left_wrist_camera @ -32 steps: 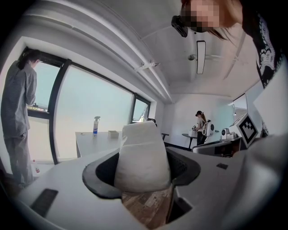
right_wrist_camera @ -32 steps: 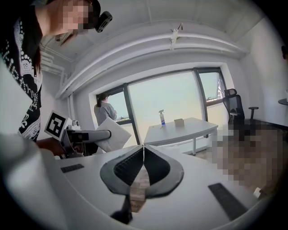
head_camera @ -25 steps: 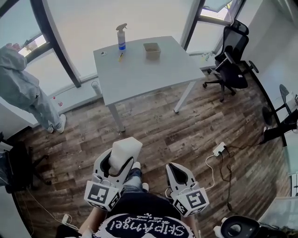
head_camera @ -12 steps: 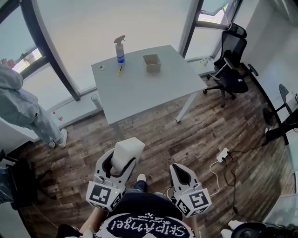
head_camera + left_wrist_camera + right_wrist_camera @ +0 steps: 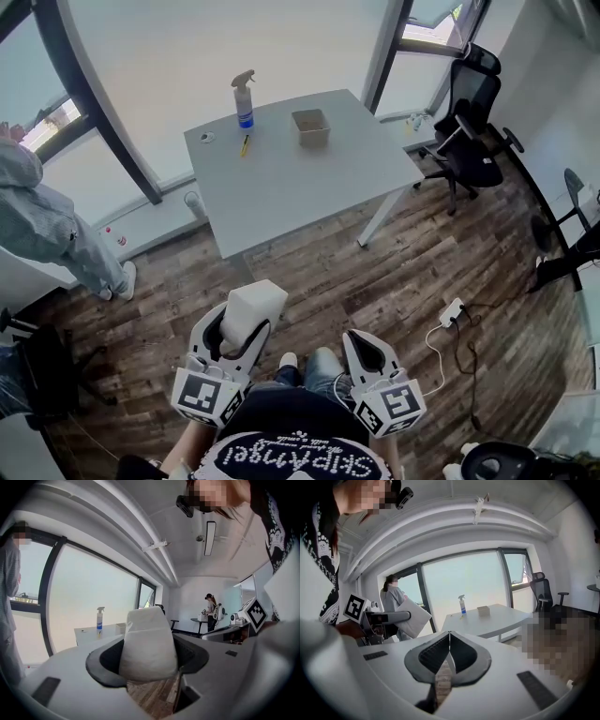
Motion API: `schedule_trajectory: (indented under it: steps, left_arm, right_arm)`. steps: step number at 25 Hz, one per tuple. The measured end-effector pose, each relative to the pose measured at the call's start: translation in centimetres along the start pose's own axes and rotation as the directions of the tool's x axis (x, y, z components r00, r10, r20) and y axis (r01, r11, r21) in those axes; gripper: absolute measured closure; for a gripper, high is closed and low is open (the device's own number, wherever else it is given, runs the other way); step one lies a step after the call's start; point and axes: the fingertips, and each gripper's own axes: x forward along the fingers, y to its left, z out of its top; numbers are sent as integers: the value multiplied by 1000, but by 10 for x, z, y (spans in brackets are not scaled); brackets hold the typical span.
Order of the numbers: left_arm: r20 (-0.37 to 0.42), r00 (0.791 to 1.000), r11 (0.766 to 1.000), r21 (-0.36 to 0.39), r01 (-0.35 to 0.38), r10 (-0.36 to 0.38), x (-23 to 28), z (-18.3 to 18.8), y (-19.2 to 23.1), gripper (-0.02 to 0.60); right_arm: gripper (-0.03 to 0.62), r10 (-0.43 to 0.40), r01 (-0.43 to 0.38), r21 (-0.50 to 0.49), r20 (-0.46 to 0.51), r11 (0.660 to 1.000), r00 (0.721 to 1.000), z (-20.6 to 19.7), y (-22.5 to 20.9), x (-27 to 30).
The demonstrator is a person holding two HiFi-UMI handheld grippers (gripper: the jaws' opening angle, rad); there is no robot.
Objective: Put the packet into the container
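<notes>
Packet (image 5: 253, 307), white and soft, gripped between the jaws of the left tool (image 5: 234, 330), held low over the wood floor (image 5: 375, 253), close to the holder's body. Right tool (image 5: 366, 349) clenched, jaws together, nothing between them. Container (image 5: 310, 127), a small open box, stands on the grey tabletop (image 5: 309, 178), well apart from the packet. Spray bottle (image 5: 244, 94) stands near the container

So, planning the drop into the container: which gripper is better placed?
Left. The left gripper holds the white packet in its jaws; the right gripper is shut, empty. The container stands far ahead on the table.
</notes>
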Motion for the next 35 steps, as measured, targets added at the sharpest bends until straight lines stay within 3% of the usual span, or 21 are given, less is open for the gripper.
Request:
schedule_trajectory:
  steps: [8, 19, 35]
  left_arm:
    - [-14, 1000, 999, -22, -28, 28, 16, -1, 8, 299]
    - [1, 998, 997, -43, -64, 64, 78, 15, 16, 299]
    - [8, 995, 994, -51, -95, 95, 141, 32, 17, 299]
  right_arm:
    - [579, 25, -25, -11, -1, 1000, 1000, 9, -14, 23]
    - [579, 83, -84, -35, -26, 996, 996, 36, -61, 75]
    - [579, 106, -108, -33, -47, 994, 993, 63, -115, 112]
